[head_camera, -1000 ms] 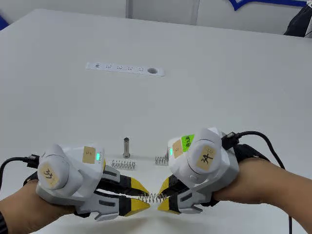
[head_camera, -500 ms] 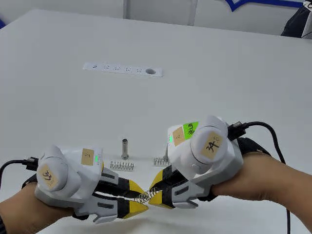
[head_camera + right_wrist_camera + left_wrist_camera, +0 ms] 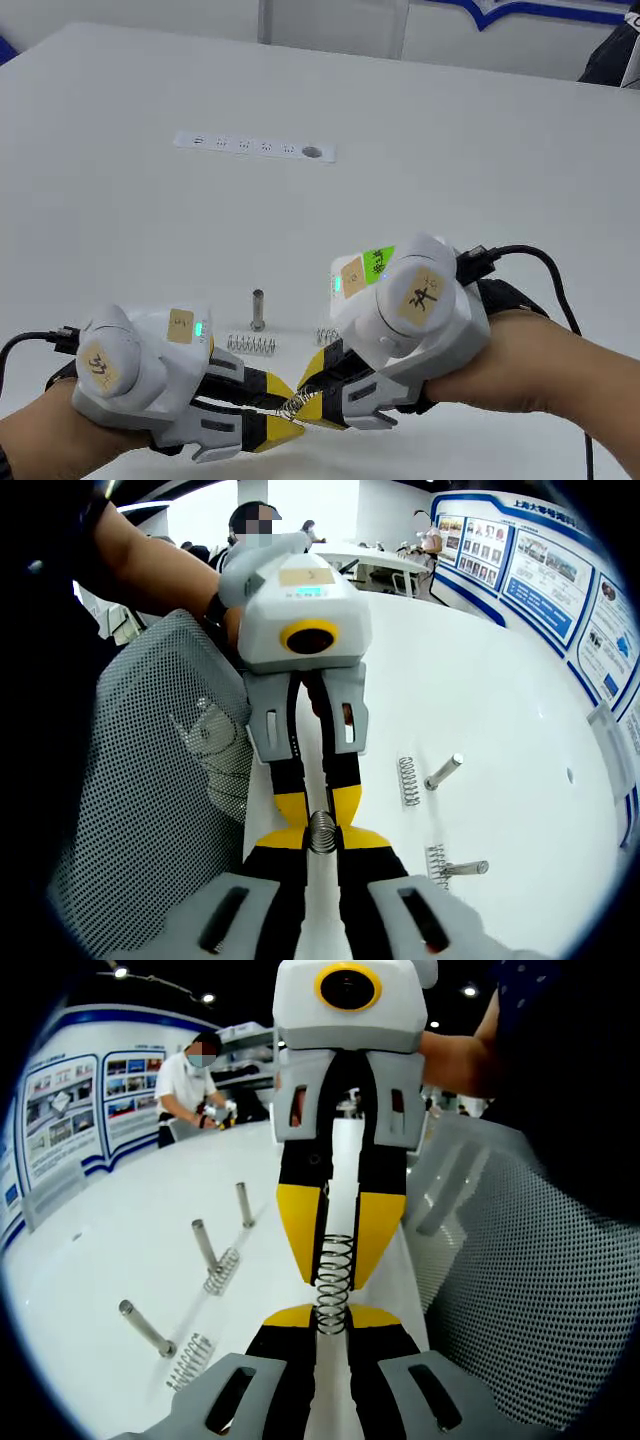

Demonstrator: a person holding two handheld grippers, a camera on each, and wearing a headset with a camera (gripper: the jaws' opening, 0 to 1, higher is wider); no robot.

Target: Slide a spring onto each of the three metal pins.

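A short steel spring [image 3: 293, 404] spans the small gap between my two grippers, just above the table's near edge. My left gripper [image 3: 283, 410] is shut on one end of the spring [image 3: 333, 1272]. Facing it tip to tip, my right gripper [image 3: 308, 392] is shut on the other end [image 3: 320, 830]. In the left gripper view my own jaws [image 3: 330, 1320] rise from below and the right gripper's yellow fingers [image 3: 300, 1230] come down from above. One metal pin [image 3: 258, 308] stands upright beyond the grippers. Three pins [image 3: 205, 1245] stand in a row.
Two loose springs [image 3: 250, 344] [image 3: 326, 335] lie on the white table [image 3: 450, 180] near the pin. A white power strip [image 3: 255, 146] lies farther back. A mesh chair back [image 3: 150, 780] sits close behind the left gripper. People stand at a far table [image 3: 190, 1080].
The right gripper has moved left and closer to the left gripper and has rolled a little. The spring between them is now shorter and slightly bent.
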